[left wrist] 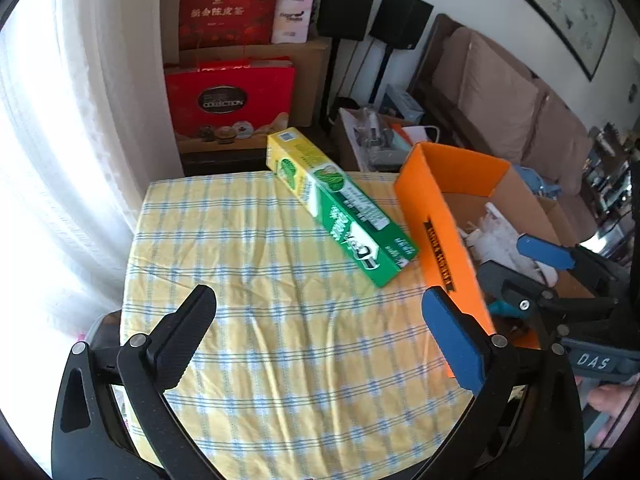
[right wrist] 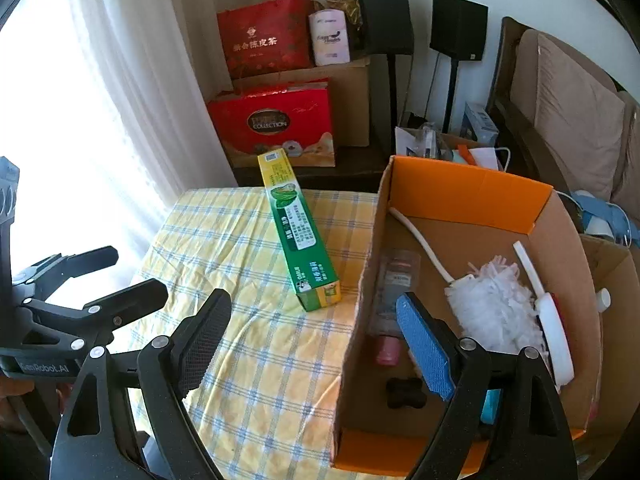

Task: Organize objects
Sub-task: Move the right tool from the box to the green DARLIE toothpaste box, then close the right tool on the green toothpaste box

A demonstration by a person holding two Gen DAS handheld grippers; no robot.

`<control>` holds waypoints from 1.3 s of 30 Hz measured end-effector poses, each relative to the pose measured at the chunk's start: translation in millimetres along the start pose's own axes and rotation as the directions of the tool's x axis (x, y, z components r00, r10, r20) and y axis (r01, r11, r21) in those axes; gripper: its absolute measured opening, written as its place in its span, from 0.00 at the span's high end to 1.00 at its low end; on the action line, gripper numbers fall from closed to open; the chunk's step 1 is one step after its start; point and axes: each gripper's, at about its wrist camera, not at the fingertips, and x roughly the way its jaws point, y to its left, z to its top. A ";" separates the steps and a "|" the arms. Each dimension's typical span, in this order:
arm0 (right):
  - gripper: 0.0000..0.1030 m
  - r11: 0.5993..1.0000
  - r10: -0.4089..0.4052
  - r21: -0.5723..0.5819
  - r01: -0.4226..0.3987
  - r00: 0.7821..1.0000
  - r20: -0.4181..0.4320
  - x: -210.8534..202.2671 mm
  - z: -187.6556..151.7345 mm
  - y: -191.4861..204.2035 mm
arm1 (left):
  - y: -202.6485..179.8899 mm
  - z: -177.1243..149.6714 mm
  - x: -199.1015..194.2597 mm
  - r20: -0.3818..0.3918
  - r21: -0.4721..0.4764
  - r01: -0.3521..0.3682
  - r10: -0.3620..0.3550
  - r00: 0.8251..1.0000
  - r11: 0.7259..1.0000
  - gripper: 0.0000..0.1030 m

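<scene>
On the yellow checked tablecloth (left wrist: 256,264) a green box (left wrist: 340,208) lies at frame centre beside the orange carton (right wrist: 472,192), while left gripper (left wrist: 320,336) and right gripper (right wrist: 316,344) hover with jaws spread, empty.

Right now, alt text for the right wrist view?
Open right gripper hovers empty over the checked tablecloth and the near edge of an orange cardboard box holding a white duster and a bottle. A green and yellow carton lies on the cloth; the left gripper shows at left.

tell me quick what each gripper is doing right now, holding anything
left gripper: open, holding nothing
right gripper: open, holding nothing
</scene>
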 end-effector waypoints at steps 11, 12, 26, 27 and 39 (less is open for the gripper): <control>0.01 1.000 0.021 -0.009 -0.021 0.999 -0.036 33.2 15.5 10.9 | 35.1 -2.1 13.1 -0.012 -0.050 -0.024 0.023 1.000 0.998 0.00; 0.01 1.000 0.024 -0.012 -0.025 0.999 -0.040 36.8 17.4 11.5 | 38.3 -2.5 14.8 -0.015 -0.054 -0.025 0.024 1.000 0.998 0.00; 0.11 0.989 -0.077 -0.136 0.058 0.987 -0.143 119.9 39.9 34.5 | 74.6 -14.2 33.4 -0.008 -0.140 -0.017 0.016 1.000 0.990 0.00; 0.11 0.989 -0.082 -0.137 0.062 0.986 -0.147 123.7 39.7 34.6 | 77.1 -14.8 34.3 -0.006 -0.147 -0.014 0.013 1.000 0.989 0.00; 0.25 0.959 -0.217 -0.225 0.171 0.956 -0.199 161.5 30.8 45.2 | 86.7 -23.6 46.6 -0.024 -0.206 0.050 -0.056 0.998 0.977 0.00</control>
